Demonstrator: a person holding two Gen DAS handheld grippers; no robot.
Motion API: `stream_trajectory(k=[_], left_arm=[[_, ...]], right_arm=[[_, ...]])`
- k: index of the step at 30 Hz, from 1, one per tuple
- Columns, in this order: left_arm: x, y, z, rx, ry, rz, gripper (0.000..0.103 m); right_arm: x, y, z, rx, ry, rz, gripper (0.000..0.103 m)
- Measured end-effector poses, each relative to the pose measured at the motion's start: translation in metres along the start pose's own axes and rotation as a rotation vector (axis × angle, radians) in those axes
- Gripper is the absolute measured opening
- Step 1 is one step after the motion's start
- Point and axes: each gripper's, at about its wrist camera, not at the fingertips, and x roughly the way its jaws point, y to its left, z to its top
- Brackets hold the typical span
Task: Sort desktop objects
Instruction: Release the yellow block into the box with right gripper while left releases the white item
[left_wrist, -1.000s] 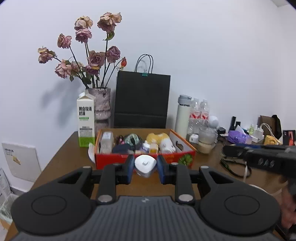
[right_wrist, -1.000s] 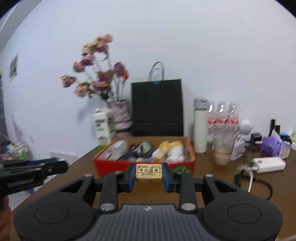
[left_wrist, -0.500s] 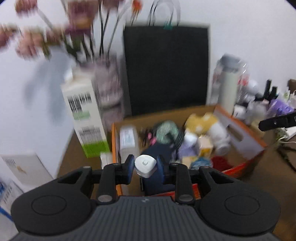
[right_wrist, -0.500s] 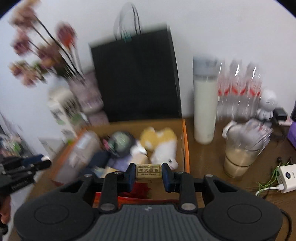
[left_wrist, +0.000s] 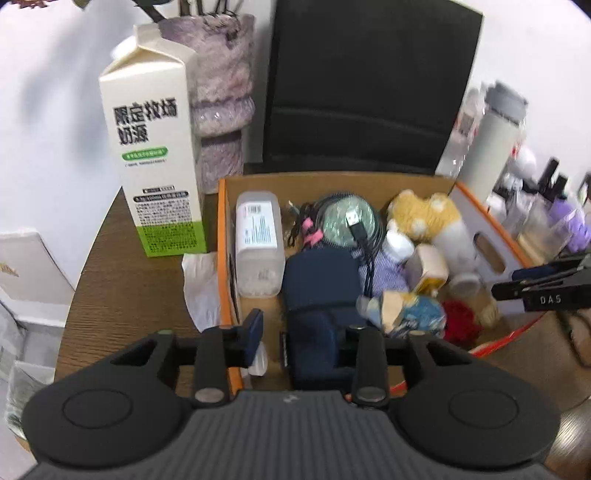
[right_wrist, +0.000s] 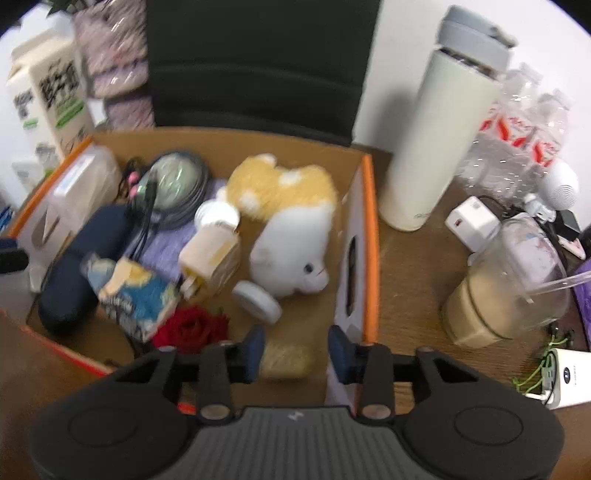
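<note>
Left wrist view: the left gripper (left_wrist: 297, 338) hangs over the near edge of the orange cardboard box (left_wrist: 221, 236), its fingers spread with nothing pinched between them; a small white charger (left_wrist: 259, 363) lies on the box floor at about 7 o'clock of the box, just beside the left finger, apparently dropped there as its sorted place. In the right wrist view the right gripper (right_wrist: 296, 350) also has its fingers spread, and a yellow labelled block (right_wrist: 286, 359) sits loose on the box floor between them, at the box's 5 o'clock corner. The box holds a clear plastic case (left_wrist: 257, 242), a dark blue pouch (left_wrist: 319, 291), a coiled cable (left_wrist: 345, 221), a plush toy (right_wrist: 286, 221) and a red rose (right_wrist: 192, 328). On the worktop (left_wrist: 122, 280), a milk carton (left_wrist: 153, 147) stands at the box's 10 o'clock, a thermos (right_wrist: 443, 147) at 2 o'clock.
</note>
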Motion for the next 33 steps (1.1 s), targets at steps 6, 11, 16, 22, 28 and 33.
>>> stream_trajectory(k=[6, 11, 16, 22, 28, 33], left_arm=[[-0.023, -0.011, 0.02, -0.022, -0.013, 0.044, 0.084], [-0.031, -0.027, 0.018, -0.049, 0.037, 0.063, 0.1], [-0.04, -0.037, -0.001, -0.092, 0.063, 0.095, 0.103], [-0.06, -0.05, -0.022, -0.076, 0.024, 0.192, 0.103], [-0.084, -0.064, -0.05, -0.07, -0.028, 0.207, 0.103], [-0.117, -0.078, -0.09, -0.063, -0.158, 0.169, 0.103]], right_arm=[[-0.037, -0.009, 0.016, 0.095, -0.069, 0.047, 0.063], [-0.061, 0.01, 0.013, 0.097, -0.101, 0.122, 0.078], [-0.074, 0.029, -0.004, 0.082, -0.128, 0.119, 0.081], [-0.092, 0.033, -0.035, 0.093, -0.212, 0.114, 0.082], [-0.109, 0.04, -0.068, 0.097, -0.273, 0.106, 0.083], [-0.133, 0.052, -0.116, 0.091, -0.398, 0.066, 0.087]])
